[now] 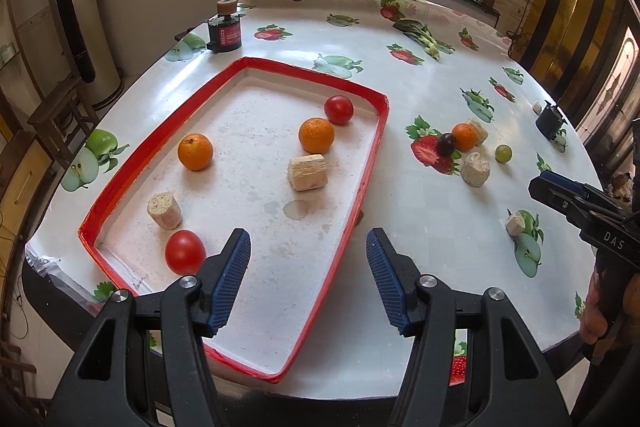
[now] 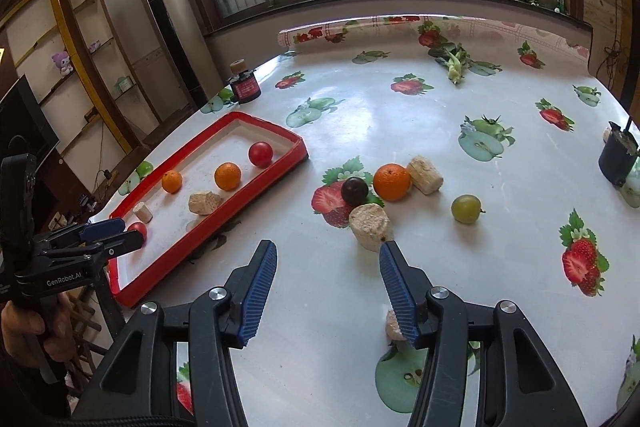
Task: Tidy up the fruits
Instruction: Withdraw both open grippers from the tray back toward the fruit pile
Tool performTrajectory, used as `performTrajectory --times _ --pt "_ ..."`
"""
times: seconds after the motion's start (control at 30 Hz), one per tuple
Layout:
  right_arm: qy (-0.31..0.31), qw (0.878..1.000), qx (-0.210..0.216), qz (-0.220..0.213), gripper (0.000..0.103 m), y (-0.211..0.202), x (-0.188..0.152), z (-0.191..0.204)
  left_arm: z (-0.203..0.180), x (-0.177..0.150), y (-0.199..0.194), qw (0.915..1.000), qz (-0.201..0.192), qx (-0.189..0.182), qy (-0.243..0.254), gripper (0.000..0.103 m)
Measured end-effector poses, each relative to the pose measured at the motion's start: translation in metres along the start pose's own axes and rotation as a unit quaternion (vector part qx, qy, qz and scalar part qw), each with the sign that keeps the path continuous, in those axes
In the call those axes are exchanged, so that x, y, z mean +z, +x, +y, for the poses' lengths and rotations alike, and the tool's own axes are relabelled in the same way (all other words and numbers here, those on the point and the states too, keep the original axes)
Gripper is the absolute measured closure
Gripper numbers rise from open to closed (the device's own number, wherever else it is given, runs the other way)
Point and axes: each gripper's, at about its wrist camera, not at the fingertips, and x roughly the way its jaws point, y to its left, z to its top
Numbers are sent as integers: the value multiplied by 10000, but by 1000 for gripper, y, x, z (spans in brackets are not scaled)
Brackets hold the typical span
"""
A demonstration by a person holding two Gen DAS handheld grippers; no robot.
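A red-rimmed tray (image 1: 372,155) (image 2: 208,227) holds two oranges (image 1: 195,151) (image 1: 316,135), two tomatoes (image 1: 339,109) (image 1: 185,252) and two beige chunks (image 1: 307,171) (image 1: 165,210). On the table to its right lie an orange (image 2: 392,182), a dark plum (image 2: 354,191), a green grape (image 2: 466,209) and beige chunks (image 2: 370,226) (image 2: 425,174). My left gripper (image 1: 308,269) is open and empty over the tray's near end. My right gripper (image 2: 328,287) is open and empty, short of the loose fruit.
A black jar (image 1: 225,34) stands at the table's far left, a small dark pot (image 2: 618,159) at the right edge. A leafy green (image 2: 454,65) lies at the back. A small beige chunk (image 2: 393,325) lies by my right finger. The tablecloth has printed fruit.
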Motion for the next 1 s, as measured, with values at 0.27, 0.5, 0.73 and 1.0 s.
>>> performTrajectory --times 0.27,0.5,0.73,1.0 --pt "178 9997 -179 -77 47 -15 -5 -23 -25 3 2 9996 27 -202 204 44" --pt "346 9987 -371 -93 47 -23 -11 -44 -49 5 7 9984 82 -432 364 44" --pt "470 9978 -464 -42 47 -26 -20 -60 -75 11 19 9964 161 -622 556 44" --pt "363 9988 -309 149 47 -17 -33 -54 -99 20 38 9945 268 -749 685 44"
